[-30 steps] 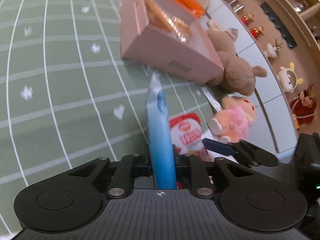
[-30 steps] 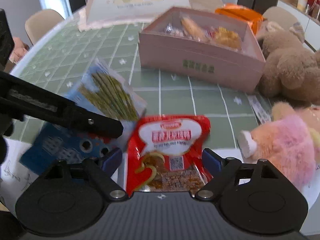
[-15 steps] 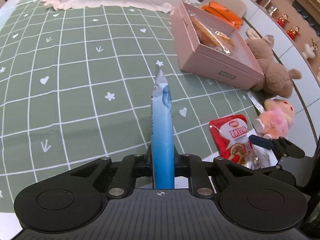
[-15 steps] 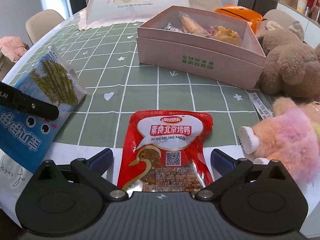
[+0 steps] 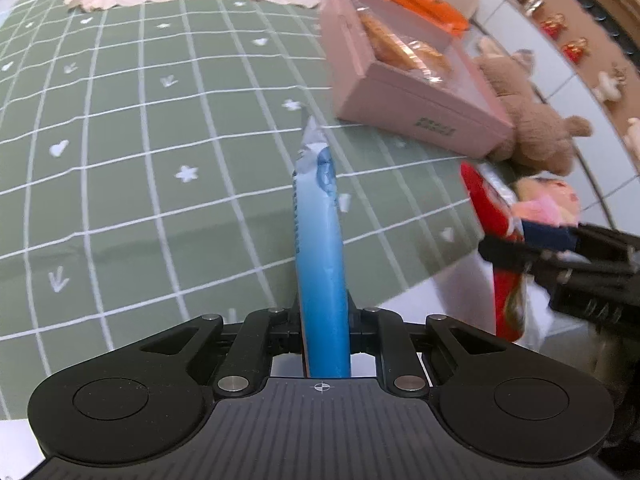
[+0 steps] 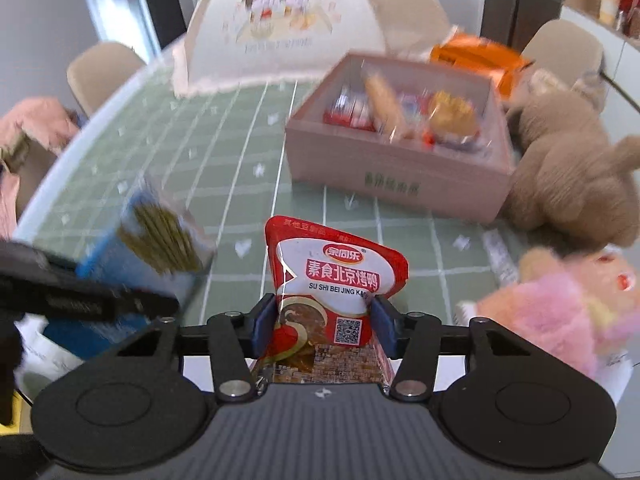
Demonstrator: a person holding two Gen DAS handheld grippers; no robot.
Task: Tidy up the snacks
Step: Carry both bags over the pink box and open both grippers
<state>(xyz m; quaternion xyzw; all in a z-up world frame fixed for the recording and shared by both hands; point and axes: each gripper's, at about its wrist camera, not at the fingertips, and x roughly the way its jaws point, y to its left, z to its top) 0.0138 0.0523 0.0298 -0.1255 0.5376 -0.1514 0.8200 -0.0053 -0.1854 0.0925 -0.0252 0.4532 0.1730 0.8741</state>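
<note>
Red snack packet (image 6: pixel 334 292) between closing right fingers (image 6: pixel 382 326).

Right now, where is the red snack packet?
In the right wrist view the red snack packet sits low in the centre, between the pads of the right hand-held gripper, whose jaws are closing, in front of the pink box.

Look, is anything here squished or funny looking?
Yes. The red snack packet is squeezed between the right gripper, whose fingers are closing, so it buckles with one top corner folded. The blue packet hangs edge-on in the left gripper.
</note>
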